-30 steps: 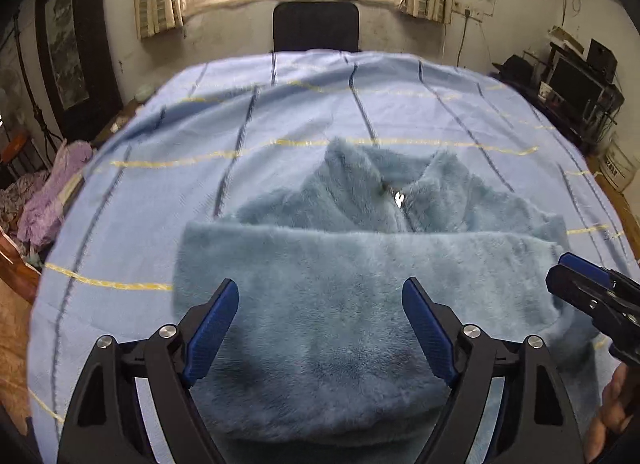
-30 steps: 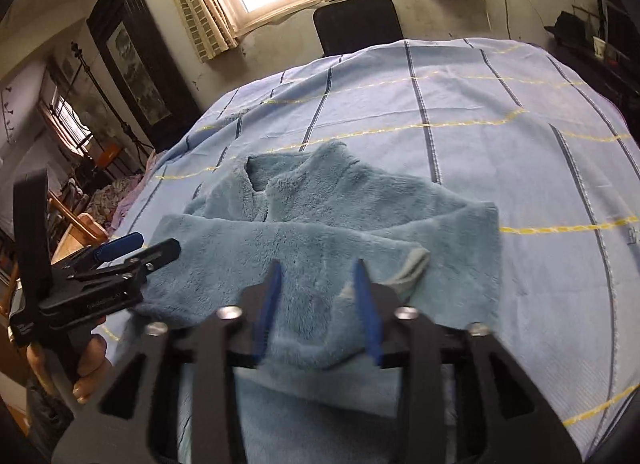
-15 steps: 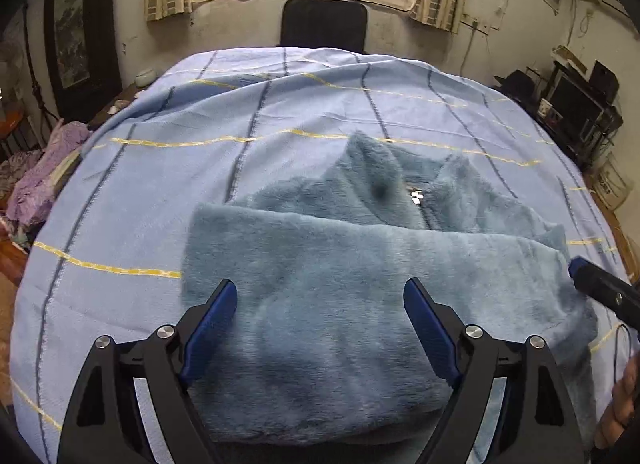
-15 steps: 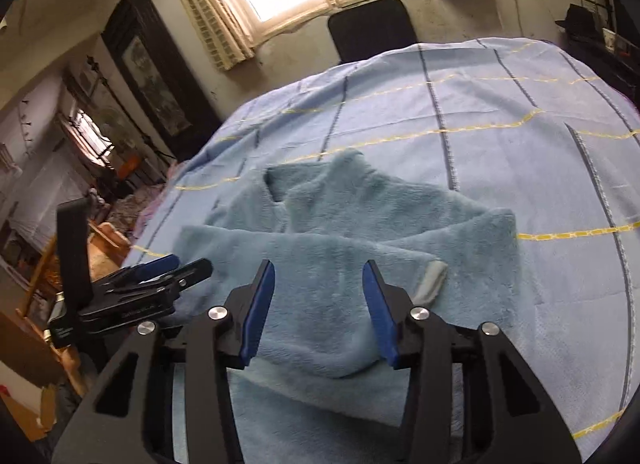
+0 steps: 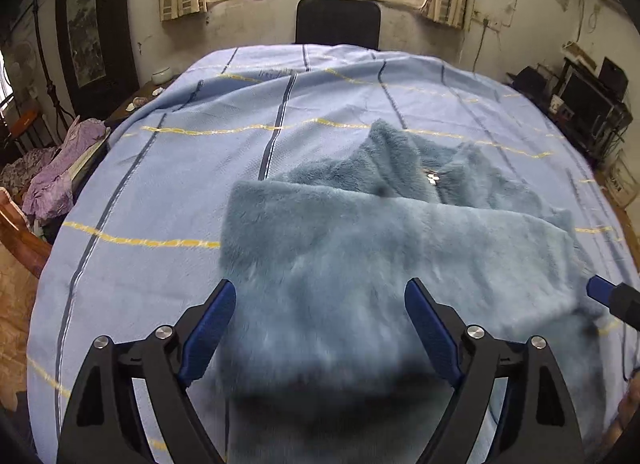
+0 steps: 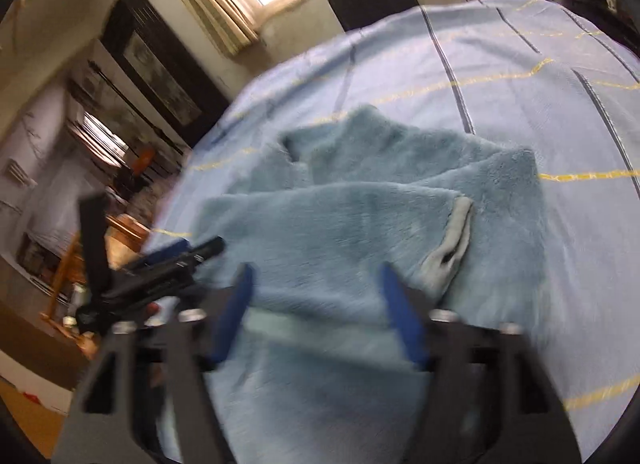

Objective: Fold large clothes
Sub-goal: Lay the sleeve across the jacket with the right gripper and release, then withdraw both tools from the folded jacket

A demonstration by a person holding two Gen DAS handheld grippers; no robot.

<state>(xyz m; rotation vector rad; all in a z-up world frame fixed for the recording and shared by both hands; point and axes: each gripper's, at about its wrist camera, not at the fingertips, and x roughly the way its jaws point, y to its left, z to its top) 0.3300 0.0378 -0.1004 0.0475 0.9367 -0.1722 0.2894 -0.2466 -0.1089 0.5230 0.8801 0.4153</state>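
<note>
A fluffy grey-blue fleece jacket (image 5: 384,248) lies partly folded on the striped light-blue bedspread (image 5: 200,136), collar and zipper at the far side, a sleeve laid across the body. It also shows in the right wrist view (image 6: 360,220), where the sleeve's pale cuff (image 6: 452,240) rests at the right. My left gripper (image 5: 320,324) is open and empty, hovering over the jacket's near edge; it appears from the side in the right wrist view (image 6: 176,260). My right gripper (image 6: 316,296) is open and empty above the near hem; its blue tip shows in the left wrist view (image 5: 600,290).
A black chair (image 5: 338,22) stands at the bed's far end under the window. Purple clothes (image 5: 64,172) are piled off the bed's left side by wooden furniture. Shelves with electronics (image 5: 588,104) stand at the right wall.
My right gripper has opened from nearly shut to wide open and let go of the jacket. Both grippers have drawn back slightly toward the near edge; the jacket lies still.
</note>
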